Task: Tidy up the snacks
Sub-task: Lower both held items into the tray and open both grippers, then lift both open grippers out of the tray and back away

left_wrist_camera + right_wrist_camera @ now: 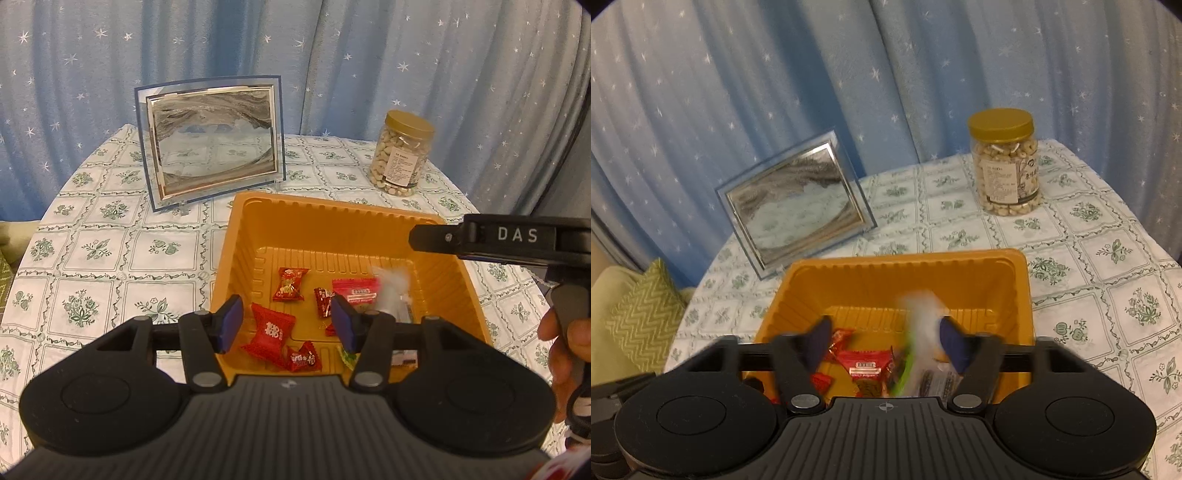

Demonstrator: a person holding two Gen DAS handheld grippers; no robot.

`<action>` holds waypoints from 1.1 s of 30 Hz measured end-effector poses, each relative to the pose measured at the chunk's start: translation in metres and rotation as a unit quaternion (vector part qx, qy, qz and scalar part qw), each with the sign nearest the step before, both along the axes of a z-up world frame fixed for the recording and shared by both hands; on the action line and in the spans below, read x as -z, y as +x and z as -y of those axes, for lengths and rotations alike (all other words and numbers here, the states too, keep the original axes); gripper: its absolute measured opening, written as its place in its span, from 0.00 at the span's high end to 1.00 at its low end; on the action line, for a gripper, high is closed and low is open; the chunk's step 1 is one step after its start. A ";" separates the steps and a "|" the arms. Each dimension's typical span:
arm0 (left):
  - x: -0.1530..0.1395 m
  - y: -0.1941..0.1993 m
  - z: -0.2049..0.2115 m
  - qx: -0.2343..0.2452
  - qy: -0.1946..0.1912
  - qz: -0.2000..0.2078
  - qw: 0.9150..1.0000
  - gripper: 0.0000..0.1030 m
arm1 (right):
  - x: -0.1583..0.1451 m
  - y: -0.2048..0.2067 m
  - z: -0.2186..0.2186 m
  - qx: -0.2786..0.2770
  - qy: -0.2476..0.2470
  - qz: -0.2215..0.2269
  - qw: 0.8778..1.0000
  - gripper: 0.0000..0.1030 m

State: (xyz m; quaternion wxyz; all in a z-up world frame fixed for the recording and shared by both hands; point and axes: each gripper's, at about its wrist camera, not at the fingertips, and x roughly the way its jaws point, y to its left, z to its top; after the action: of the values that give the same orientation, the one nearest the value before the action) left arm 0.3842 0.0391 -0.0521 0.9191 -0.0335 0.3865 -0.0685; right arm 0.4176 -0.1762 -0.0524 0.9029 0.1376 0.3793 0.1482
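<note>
Snacks [273, 332] lie in the orange tray [332, 229]; a blurred clear packet [921, 332] drops from the wide-open right gripper [882, 339]. Left gripper [284, 325] hovers wide, empty; keep releases low.

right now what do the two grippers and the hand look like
Both the left gripper and the right gripper are matte black with a ribbed centre panel, round side discs, silver pivot screws and blue finger pads. Seen side-on, the right one carries white "DAS" lettering. A bare hand shows at its grip, with a black cord below.
</note>
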 end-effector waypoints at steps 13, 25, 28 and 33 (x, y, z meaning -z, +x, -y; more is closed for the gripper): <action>-0.016 -0.054 -0.001 -0.016 -0.016 0.014 1.000 0.43 | -0.009 -0.055 0.019 0.014 -0.015 -0.020 1.000 0.36; -0.037 -0.140 -0.007 -0.050 -0.020 0.020 0.998 0.31 | -0.027 -0.152 0.032 0.027 -0.013 -0.023 0.999 0.36; -0.039 -0.162 -0.010 -0.055 -0.022 0.021 0.998 0.29 | -0.031 -0.174 0.032 0.025 -0.017 -0.017 0.999 0.36; -0.039 -0.199 -0.013 -0.065 -0.021 0.021 0.997 0.28 | -0.034 -0.206 0.032 0.025 -0.013 -0.013 1.000 0.36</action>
State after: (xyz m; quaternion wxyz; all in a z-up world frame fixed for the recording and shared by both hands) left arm 0.1851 0.0519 -0.0129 0.9287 -0.0762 0.3625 -0.0176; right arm 0.2112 -0.2085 -0.0183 0.9029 0.1370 0.3897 0.1186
